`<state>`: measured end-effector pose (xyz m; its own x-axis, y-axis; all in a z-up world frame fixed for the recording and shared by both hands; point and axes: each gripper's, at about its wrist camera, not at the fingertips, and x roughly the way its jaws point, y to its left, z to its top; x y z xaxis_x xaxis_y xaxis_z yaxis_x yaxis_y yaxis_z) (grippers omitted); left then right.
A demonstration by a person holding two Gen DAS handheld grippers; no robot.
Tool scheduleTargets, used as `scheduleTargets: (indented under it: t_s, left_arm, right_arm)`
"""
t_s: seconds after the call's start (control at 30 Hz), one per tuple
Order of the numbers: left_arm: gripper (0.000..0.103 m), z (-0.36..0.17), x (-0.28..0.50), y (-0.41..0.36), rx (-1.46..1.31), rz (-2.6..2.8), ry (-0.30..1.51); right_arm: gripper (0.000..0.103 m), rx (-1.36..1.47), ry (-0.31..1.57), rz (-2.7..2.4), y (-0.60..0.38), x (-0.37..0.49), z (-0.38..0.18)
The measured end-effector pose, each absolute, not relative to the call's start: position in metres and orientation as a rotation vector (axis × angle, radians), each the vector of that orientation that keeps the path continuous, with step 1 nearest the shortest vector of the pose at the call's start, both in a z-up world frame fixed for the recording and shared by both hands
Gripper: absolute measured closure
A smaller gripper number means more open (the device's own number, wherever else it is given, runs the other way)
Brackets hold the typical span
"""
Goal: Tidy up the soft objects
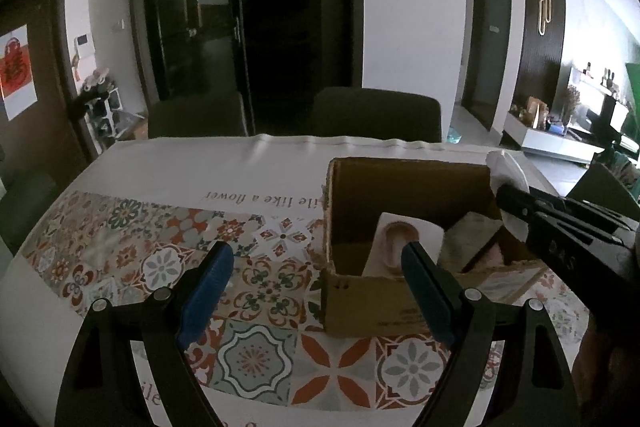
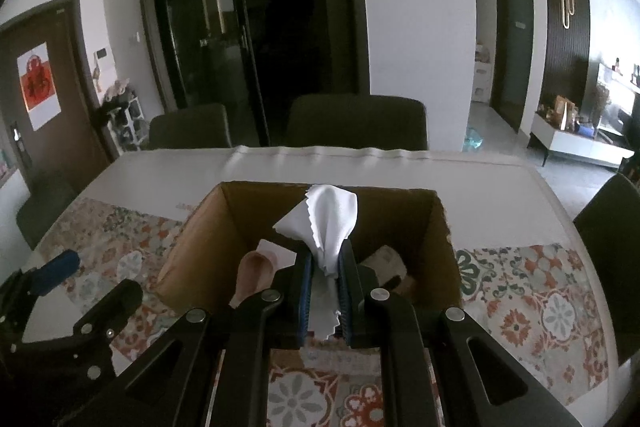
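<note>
An open cardboard box [image 1: 404, 307] [image 2: 192, 251] stands on the patterned tablecloth. Inside lie a white packet with a pink oval shape [image 1: 400, 239] [image 2: 256, 275] and a folded grey cloth [image 1: 472, 235] [image 2: 390, 259]. My right gripper [image 2: 325, 259] is shut on a white cloth [image 2: 328, 219] with zigzag edges and hangs over the box's near side; from the left wrist it shows at the right with the white cloth [image 1: 508, 175]. My left gripper [image 1: 318, 259] stands open with nothing between its fingers, to the left of the box's near left corner.
The table [image 1: 120, 347] carries a white cloth with a tiled flower pattern and printed lettering [image 1: 260, 199]. Dark chairs [image 1: 376, 115] [image 2: 356, 123] stand at the far edge, another chair [image 2: 612, 259] at the right. Behind are dark glass doors and a white wall.
</note>
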<state>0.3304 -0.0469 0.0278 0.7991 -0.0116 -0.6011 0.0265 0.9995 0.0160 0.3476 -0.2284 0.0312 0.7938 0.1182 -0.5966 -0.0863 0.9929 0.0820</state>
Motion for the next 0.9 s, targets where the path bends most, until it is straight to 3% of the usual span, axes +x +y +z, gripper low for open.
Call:
scheduleTargets:
  t_s: [0.2,0.27,0.33,0.6,0.9]
  left_arm:
    - [0.017,0.022,0.339,-0.045,0.021,0.000,0.665]
    - [0.017,0.020,0.340,-0.045,0.024,0.005,0.668]
    - [0.017,0.020,0.341,-0.045,0.024,0.009,0.669]
    - [0.017,0.022,0.337,-0.042,0.021,0.016,0.659]
    - [0.016,0.036,0.313,-0.042,0.018,-0.009,0.615]
  right_arm:
    - [0.085,0.048,0.696,0.119,-0.226,0.371,0.021]
    - [0.074,0.045,0.715,0.118,-0.226,0.377,0.017]
    - [0.057,0.044,0.727,0.114,-0.226,0.381,0.014]
    - [0.024,0.019,0.716,0.033,-0.228,0.371,0.017]
    - [0.016,0.034,0.644,-0.089,-0.236,0.323,0.034]
